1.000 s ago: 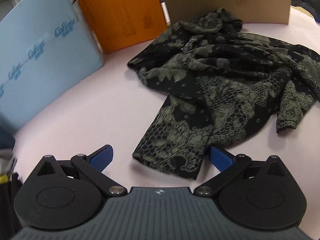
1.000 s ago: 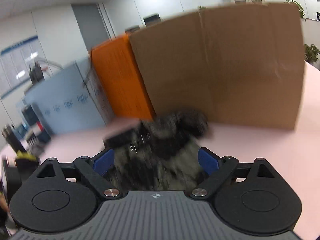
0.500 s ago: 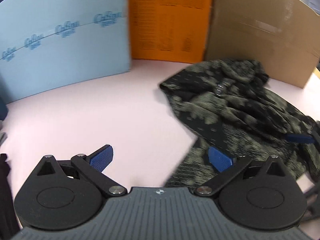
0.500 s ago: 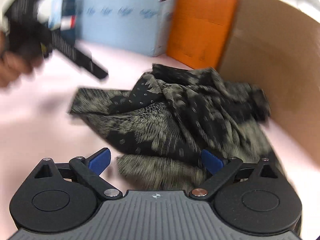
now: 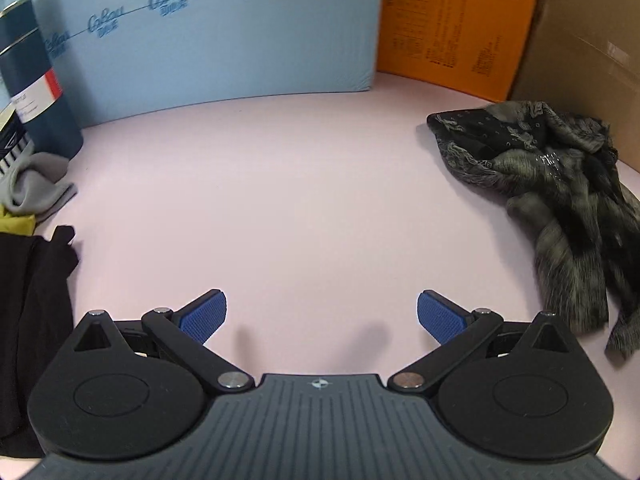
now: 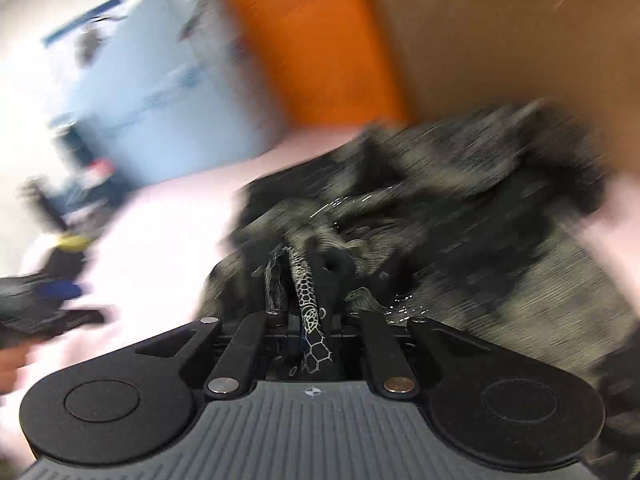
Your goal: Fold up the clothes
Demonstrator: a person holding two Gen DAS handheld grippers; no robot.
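A black garment with a pale lace-like print point(image 5: 560, 184) lies crumpled on the pink table at the right of the left wrist view. My left gripper point(image 5: 320, 316) is open and empty over bare table, well left of the garment. In the blurred right wrist view my right gripper point(image 6: 308, 276) is shut on a fold of the same garment point(image 6: 460, 216), and a strip of printed cloth runs between its closed fingers.
A light blue panel point(image 5: 224, 36), an orange panel point(image 5: 452, 24) and a brown cardboard wall point(image 5: 588, 48) stand along the back of the pink table point(image 5: 304, 200). A dark canister point(image 5: 36, 80), a grey cloth point(image 5: 36, 188) and black cloth point(image 5: 32, 304) lie at the left.
My right gripper was open over the garment and has shut on a fold of it. My left gripper has swung left, off the garment, and stays open.
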